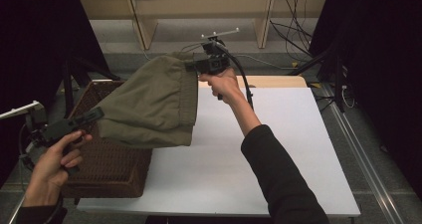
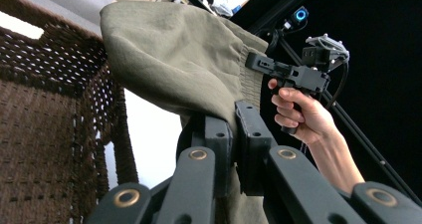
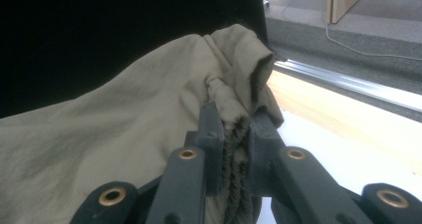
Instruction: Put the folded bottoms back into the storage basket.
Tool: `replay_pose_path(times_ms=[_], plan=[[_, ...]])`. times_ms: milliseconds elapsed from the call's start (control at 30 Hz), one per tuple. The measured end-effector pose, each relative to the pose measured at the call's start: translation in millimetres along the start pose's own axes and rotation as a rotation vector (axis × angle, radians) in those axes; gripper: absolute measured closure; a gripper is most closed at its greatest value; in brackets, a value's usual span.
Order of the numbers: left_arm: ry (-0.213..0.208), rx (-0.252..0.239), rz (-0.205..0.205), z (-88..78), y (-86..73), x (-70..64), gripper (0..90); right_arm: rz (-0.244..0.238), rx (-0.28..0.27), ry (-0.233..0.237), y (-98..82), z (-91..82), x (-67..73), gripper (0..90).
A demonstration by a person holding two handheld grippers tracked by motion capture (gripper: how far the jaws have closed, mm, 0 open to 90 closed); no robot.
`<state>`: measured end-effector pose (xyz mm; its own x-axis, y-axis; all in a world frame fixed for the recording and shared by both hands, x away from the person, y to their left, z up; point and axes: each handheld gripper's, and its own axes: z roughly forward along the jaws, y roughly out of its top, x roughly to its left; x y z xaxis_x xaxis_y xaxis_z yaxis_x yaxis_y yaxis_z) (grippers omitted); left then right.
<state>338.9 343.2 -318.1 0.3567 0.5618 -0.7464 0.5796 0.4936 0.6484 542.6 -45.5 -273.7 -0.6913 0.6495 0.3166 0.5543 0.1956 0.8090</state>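
Garment: olive-green cloth garment (image 1: pixel 152 102) with a gathered elastic waistband, held up in the air between the two grippers, above the wicker basket (image 1: pixel 107 169) and the left edge of the white table (image 1: pixel 278 149).
Left gripper: left gripper (image 1: pixel 94 115) pinches one end of the cloth; in the left gripper view its jaws are pressed together on a fold of fabric (image 2: pixel 234 134), with the rest hanging over and ahead of them.
Right gripper: right gripper (image 1: pixel 191 63) clamps the ribbed waistband; in the right gripper view the gathered band (image 3: pixel 234 149) sits squarely between the closed jaws, the cloth bunching above them.
Hands: left hand (image 1: pixel 52 164) low beside the basket, right hand (image 1: pixel 224 84) raised higher over the table's far side, so the garment slopes from upper right to lower left.
Step in hand: judged as lifting the garment clear of the basket and spreading it out.
Next move: likely carrying it over the bare table and lowering it flat; this calls for both grips staying firm and the hands kept apart so the cloth stays taut.
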Motion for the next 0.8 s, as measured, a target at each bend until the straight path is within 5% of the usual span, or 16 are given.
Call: replay_pose_path(times_ms=[800], plan=[[0.031, -0.104, -0.006, -56.8, 25.5, 25.1, 85.0, -0.023, 0.009, 0.036, 16.6, 43.6, 48.3, 80.6]])
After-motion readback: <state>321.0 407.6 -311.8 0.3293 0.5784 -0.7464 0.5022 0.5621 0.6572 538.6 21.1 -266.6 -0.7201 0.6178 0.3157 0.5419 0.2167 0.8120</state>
